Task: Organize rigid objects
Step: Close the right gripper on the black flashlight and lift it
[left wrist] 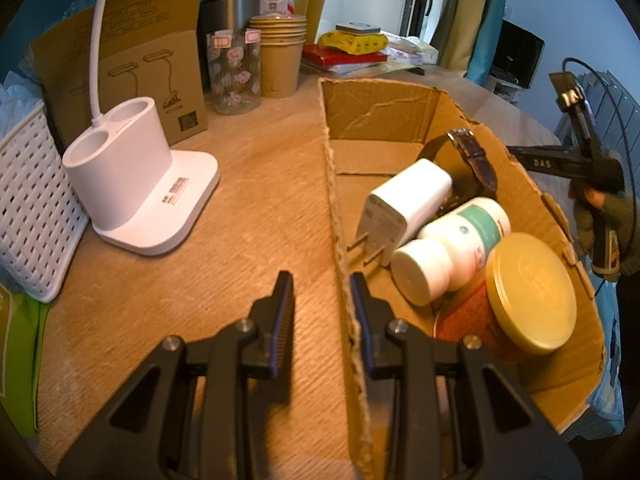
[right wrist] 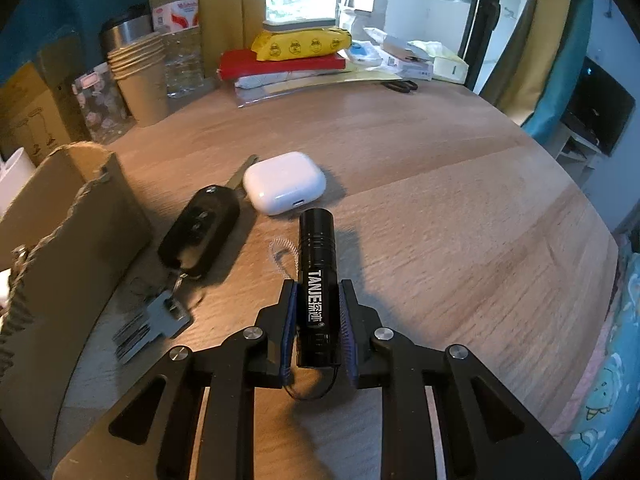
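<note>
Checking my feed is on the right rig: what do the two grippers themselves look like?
Both match: the left gripper and right gripper have black plastic frames with triangular cut-outs, silver round bolt heads at the joints, and two tapered fingers faced with ribbed blue pads.

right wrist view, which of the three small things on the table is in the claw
The black flashlight, clamped between the right claw's pads. The white earbud case and black car key lie untouched.

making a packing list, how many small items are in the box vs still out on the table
In the cardboard box: 4 (wristwatch, white plug adapter, pill bottle, gold-lidded tin)
On the table: 3 (earbuds case, car key fob, keys)
In the right gripper: 1 (black flashlight)
Total: 8
</note>
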A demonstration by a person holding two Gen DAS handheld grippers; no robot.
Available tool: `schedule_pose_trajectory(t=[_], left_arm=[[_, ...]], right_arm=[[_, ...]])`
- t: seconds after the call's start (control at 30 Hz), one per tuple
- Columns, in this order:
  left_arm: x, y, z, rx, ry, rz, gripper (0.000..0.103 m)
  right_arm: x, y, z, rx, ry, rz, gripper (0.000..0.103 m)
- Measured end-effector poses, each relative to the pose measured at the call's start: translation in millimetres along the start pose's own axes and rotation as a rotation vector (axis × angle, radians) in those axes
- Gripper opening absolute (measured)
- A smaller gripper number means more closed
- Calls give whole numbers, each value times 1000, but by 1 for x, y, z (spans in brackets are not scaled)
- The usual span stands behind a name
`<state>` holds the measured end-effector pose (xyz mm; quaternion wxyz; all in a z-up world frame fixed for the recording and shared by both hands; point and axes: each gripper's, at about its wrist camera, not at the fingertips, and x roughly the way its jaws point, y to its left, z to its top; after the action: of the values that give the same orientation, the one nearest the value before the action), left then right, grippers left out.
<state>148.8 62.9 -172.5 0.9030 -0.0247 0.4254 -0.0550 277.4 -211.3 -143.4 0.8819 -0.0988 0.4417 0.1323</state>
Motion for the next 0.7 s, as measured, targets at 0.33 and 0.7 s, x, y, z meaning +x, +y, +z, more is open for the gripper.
schedule_pose_trajectory(t=[0.33, 0.7], left_arm=[[0, 0, 0, 0, 0, -1, 31], [0, 0, 0, 0, 0, 0, 31]], right_arm=[[-31, 11, -10, -5, -24, 4, 22], [-70, 30, -10, -40, -79, 10, 22]])
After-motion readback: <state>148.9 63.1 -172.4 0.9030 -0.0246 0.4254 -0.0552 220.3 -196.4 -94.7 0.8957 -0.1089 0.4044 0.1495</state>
